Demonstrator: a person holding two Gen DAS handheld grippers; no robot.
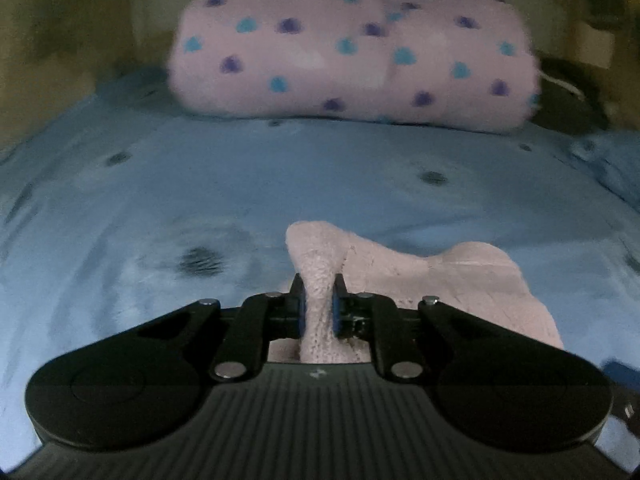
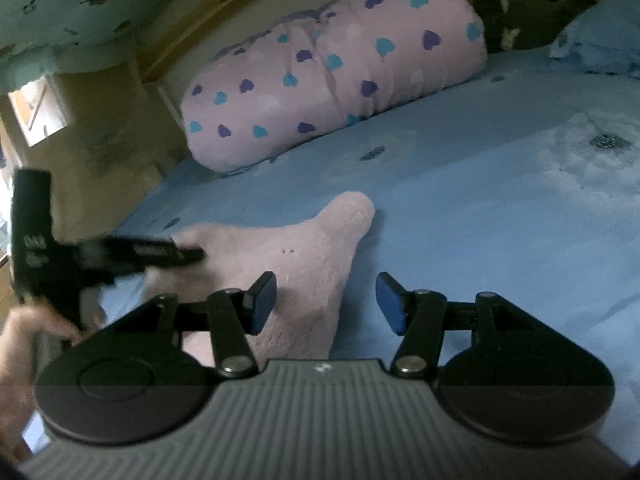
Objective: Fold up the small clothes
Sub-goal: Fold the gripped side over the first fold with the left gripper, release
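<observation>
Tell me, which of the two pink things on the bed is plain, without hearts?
The small pink garment near the grippers is plain; the left gripper pinches it. The big rolled blanket farther back carries blue and purple hearts.

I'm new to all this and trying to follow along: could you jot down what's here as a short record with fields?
surface: blue bedsheet
garment: small pink knit garment, lying on the sheet
left gripper: shut on a bunched part of the garment
right gripper: open, holding nothing, just above the garment's edge
background: pink heart-patterned blanket, rolled up

left gripper pinching pink garment — blue bedsheet
</observation>
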